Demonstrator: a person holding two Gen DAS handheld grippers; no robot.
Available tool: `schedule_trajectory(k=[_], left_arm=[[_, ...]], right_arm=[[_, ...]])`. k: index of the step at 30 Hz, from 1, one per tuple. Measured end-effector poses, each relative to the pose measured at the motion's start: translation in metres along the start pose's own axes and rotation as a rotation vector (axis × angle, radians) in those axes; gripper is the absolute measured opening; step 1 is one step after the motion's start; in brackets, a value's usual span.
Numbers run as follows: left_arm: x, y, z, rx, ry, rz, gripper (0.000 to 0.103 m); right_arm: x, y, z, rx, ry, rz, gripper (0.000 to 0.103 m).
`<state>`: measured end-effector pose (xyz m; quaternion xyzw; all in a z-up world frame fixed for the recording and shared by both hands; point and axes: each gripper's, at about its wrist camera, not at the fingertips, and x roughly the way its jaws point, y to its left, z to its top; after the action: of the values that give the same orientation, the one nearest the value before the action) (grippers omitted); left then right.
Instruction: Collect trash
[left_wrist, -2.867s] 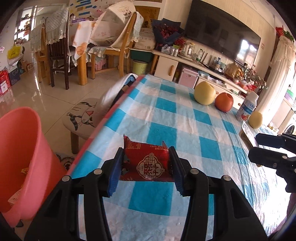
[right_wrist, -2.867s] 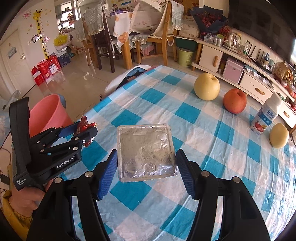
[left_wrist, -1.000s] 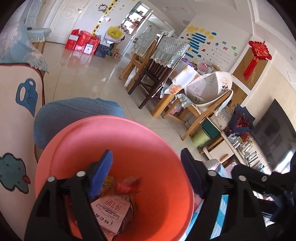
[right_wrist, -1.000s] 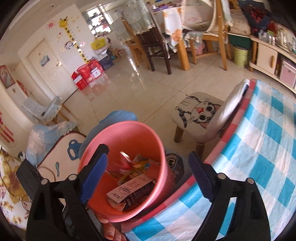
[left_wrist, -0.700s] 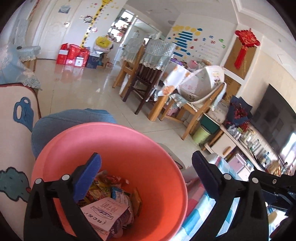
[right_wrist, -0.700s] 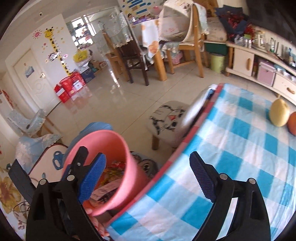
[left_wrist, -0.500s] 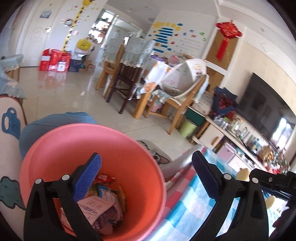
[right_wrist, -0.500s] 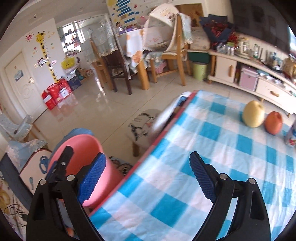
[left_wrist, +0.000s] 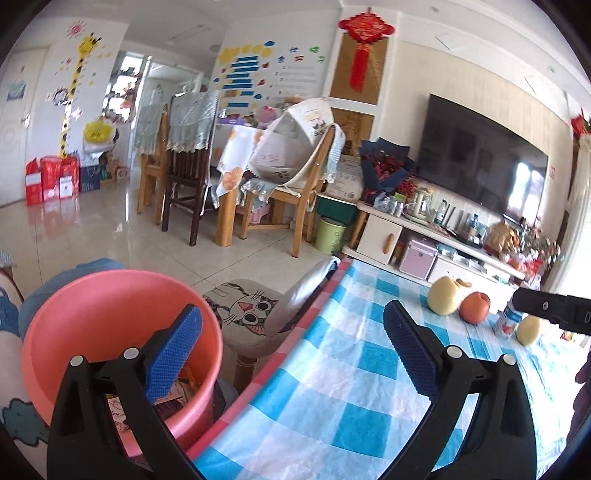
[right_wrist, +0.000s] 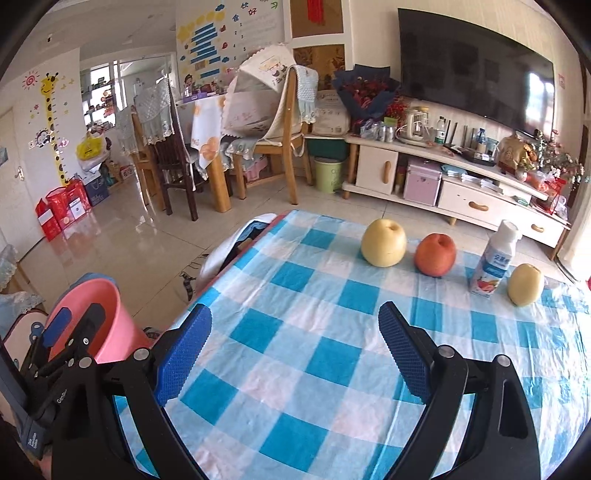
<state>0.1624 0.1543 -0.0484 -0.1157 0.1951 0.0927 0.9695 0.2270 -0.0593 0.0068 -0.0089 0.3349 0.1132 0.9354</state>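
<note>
A pink bin (left_wrist: 110, 332) stands on the floor at the table's left edge, with wrappers and a paper carton (left_wrist: 177, 391) inside it. My left gripper (left_wrist: 291, 347) is open and empty, its left finger over the bin rim and its right finger over the blue checked tablecloth (left_wrist: 369, 373). My right gripper (right_wrist: 295, 347) hangs open and empty above the tablecloth (right_wrist: 332, 332). In the right wrist view the pink bin (right_wrist: 103, 325) shows at lower left with the left gripper (right_wrist: 59, 354) beside it. I see no loose trash on the cloth.
At the table's far side stand a yellow pear (right_wrist: 384, 242), a red apple (right_wrist: 435, 254), a yogurt bottle (right_wrist: 495, 258) and a small yellow fruit (right_wrist: 525, 285). A cat-print stool (left_wrist: 251, 317) stands beside the table. Wooden chairs (right_wrist: 273, 122) and a TV cabinet (right_wrist: 461, 177) lie beyond.
Both grippers have swung from over the pink bin toward the table. The red wrapper and the foil tray they held earlier are gone from them. The left jaws now stand wider.
</note>
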Motion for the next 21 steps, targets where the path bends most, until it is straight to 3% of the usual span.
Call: schedule_trajectory(k=[11, 21], left_arm=[[-0.038, -0.077, -0.009, 0.189, -0.009, -0.102, 0.099], [-0.075, -0.134, -0.014, 0.251, -0.010, -0.199, 0.099]], right_arm=[[-0.055, -0.067, -0.018, 0.070, -0.093, -0.093, 0.091], [-0.107, -0.116, -0.046, 0.125, -0.157, -0.190, 0.091]])
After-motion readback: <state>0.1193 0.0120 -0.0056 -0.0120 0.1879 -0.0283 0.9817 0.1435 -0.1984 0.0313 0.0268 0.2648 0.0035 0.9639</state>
